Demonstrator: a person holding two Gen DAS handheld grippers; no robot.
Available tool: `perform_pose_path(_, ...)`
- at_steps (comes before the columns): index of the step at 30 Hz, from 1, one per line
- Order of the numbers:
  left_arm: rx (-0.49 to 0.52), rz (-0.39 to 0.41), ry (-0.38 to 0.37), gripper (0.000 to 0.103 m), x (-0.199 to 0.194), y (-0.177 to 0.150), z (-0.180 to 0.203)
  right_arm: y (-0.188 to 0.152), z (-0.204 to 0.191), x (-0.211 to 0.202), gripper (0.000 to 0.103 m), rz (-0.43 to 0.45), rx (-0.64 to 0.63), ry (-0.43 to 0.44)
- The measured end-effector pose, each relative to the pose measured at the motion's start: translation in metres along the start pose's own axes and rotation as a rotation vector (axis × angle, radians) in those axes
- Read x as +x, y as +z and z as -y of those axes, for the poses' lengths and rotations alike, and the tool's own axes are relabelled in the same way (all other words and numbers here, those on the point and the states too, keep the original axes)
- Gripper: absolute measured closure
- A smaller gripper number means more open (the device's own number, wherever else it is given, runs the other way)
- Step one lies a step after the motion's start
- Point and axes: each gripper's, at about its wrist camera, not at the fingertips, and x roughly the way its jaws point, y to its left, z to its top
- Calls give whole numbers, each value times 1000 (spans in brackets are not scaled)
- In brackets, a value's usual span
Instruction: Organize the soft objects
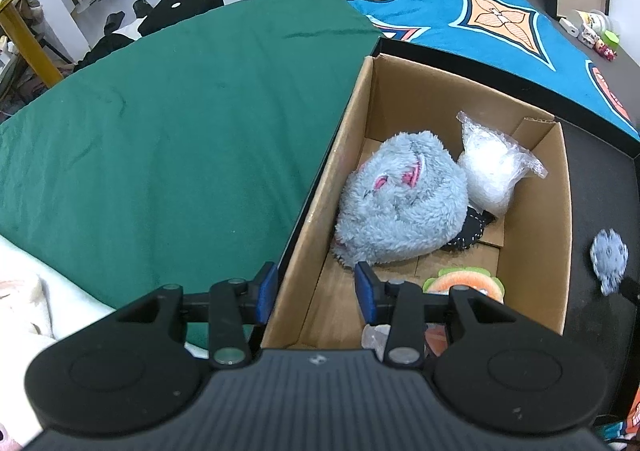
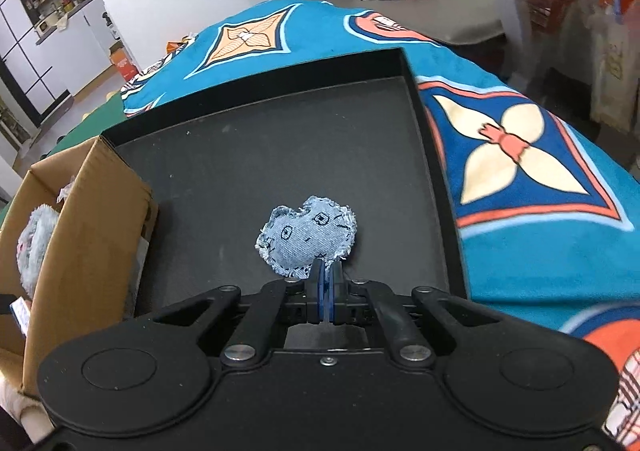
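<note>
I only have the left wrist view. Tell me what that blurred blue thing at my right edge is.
Observer: A small denim pillow with frayed edges and a face drawn on it.
Operator: Report the right tongs.
Observer: The right tongs are shut on the pillow's lower frayed edge.
Operator: Describe what is to its right.
Observer: The black tray ends in a raised rim, with a blue blanket bearing a cream flower motif beyond it.

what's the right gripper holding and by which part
The small denim plush, pinched at its frayed lower edge by the right gripper, above the black tray.
</note>
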Motion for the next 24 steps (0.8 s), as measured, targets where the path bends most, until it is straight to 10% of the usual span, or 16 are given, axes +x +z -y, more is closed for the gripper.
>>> perform_pose_path(8,11,11,16,62,-4,-2,3,-2,10,-3,94,-4,30,-12)
perform_pose_path(12,8,9,28,62,-3,-1,5,-1,6,1,61,-5,26,-3)
perform_pose_path(24,19,-8,49,62,3,1,11,3,-8,16,36,5,-43,0)
